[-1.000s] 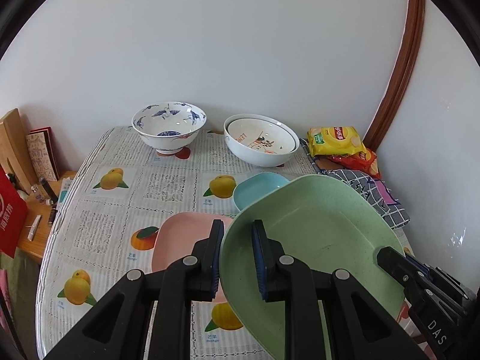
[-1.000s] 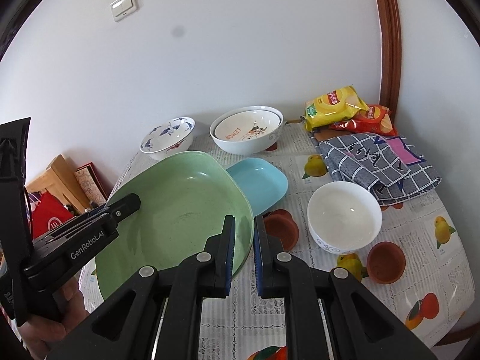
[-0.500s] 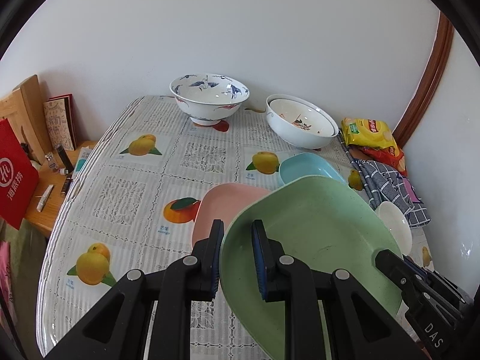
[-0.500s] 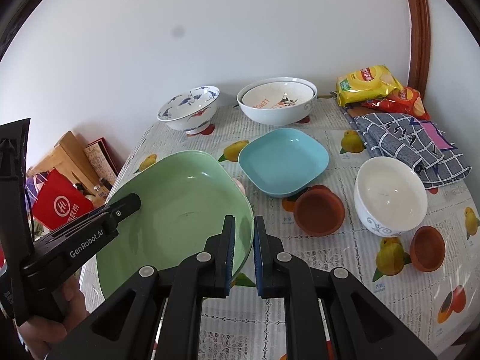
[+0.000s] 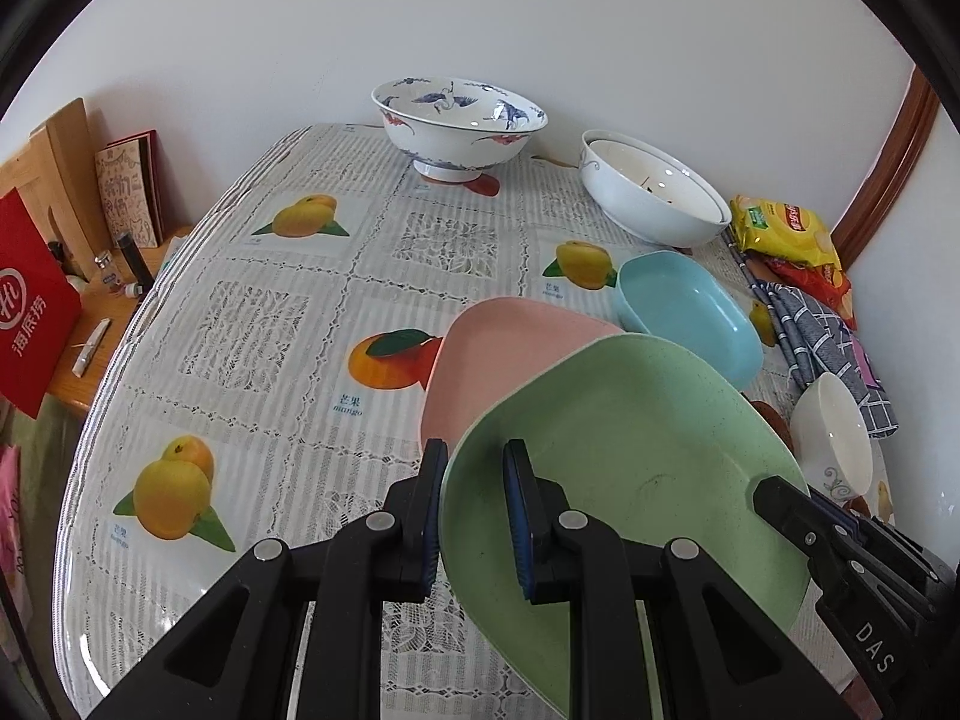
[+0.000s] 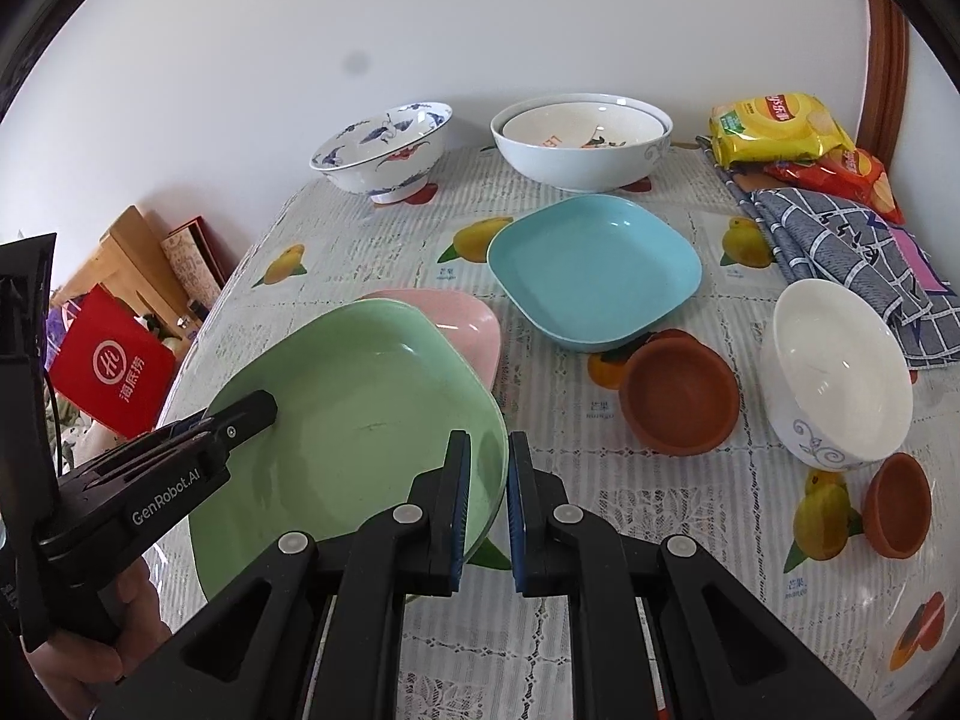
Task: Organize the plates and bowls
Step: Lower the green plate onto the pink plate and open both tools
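Note:
Both grippers hold a large green plate [image 5: 630, 450] [image 6: 354, 414] above the table. My left gripper [image 5: 474, 510] is shut on its left rim. My right gripper [image 6: 485, 498] is shut on its right rim. Under and beyond the green plate lies a pink plate [image 5: 510, 354] [image 6: 468, 318], partly hidden by it. A blue plate [image 6: 594, 270] [image 5: 690, 312] lies further back. A blue-patterned bowl [image 6: 384, 144] [image 5: 459, 123] and two nested white bowls [image 6: 582, 138] [image 5: 654, 192] stand at the far edge.
A white bowl [image 6: 840, 372] and two small brown dishes [image 6: 681, 396] [image 6: 897, 504] stand on the right. A checked cloth [image 6: 852, 258] and snack bags [image 6: 780, 132] lie at the far right. A side shelf with a red bag [image 5: 33, 306] stands left of the table.
Both grippers have carried the green plate lower and nearer the table, over the pink plate. More of the pink plate and the table shows.

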`<state>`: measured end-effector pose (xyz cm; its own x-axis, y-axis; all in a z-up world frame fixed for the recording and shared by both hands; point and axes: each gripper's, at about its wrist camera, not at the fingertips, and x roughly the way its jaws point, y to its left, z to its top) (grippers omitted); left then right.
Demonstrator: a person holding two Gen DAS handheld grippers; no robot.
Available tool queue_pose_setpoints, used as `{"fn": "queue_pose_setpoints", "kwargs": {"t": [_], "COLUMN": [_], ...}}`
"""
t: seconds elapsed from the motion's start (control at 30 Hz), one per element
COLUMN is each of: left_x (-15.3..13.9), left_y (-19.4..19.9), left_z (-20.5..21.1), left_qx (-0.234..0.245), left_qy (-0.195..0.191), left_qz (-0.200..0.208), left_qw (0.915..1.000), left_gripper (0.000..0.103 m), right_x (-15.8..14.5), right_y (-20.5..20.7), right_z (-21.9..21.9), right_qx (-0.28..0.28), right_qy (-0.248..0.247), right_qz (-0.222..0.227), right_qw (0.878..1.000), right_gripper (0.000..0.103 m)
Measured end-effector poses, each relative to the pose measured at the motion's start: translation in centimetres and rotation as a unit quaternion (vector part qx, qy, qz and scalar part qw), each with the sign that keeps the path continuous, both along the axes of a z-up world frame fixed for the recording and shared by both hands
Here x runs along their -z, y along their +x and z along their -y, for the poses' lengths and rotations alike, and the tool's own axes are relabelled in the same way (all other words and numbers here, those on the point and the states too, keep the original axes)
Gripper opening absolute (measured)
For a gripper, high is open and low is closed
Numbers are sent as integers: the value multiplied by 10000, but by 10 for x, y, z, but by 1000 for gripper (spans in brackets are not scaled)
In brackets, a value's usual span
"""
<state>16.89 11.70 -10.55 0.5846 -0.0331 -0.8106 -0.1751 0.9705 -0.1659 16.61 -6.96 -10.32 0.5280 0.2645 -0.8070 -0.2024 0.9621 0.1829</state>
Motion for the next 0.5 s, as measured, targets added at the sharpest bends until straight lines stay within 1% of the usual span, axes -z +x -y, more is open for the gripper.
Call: {"fn": "queue_pose_setpoints", "kwargs": {"t": [0.17,0.33,0.43,0.5], "left_x": [8,11,13,18], "left_y": [11,23,31,37], "left_z": [-10,-16,-18,-18], "left_qx": [-174,-349,-342,-338], "left_qy": [-18,9,15,-40], "left_qz": [-72,-19,43,-15], "left_qw": [9998,9994,9994,9994], "left_gripper": [18,18,19,18], "right_x": [10,18,22,26], "right_y": [19,41,53,61], "right_z": [-11,-23,-25,-25], "right_qx": [-218,-419,-529,-599], "right_qy": [-83,-205,-227,-219], "right_qz": [-85,-111,-71,-90], "right_qw": [9997,9989,9983,9979], "right_gripper": [12,12,12,12]}}
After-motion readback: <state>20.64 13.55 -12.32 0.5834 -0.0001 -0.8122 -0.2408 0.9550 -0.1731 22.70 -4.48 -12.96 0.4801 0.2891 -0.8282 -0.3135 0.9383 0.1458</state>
